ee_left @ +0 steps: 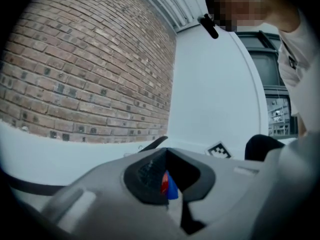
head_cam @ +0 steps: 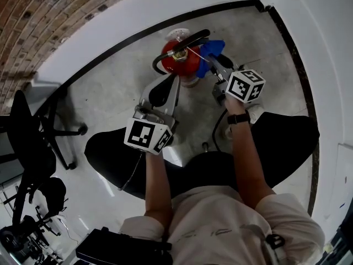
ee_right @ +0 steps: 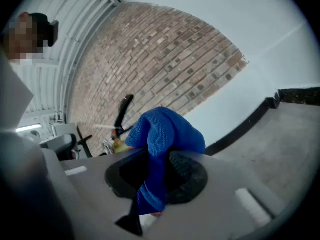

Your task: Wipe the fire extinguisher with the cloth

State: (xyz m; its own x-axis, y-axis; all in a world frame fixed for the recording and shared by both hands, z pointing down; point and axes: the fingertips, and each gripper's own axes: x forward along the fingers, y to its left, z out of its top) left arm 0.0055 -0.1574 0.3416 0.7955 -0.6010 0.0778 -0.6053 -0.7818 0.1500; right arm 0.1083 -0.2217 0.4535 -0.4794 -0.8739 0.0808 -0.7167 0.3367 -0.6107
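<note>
A red fire extinguisher with a black handle and black hose stands on the concrete floor by the white wall. My right gripper is shut on a blue cloth, which presses against the extinguisher's right side near the top. In the right gripper view the cloth bulges out between the jaws of the right gripper, with the handle just behind. My left gripper is shut and holds nothing, just left of the cylinder. Its view shows a red sliver of the extinguisher and some cloth past the left gripper.
A black baseboard runs along the curved white wall, and a brick wall rises at upper left. A black office chair stands at the left. The person's dark trousers spread on the floor on both sides.
</note>
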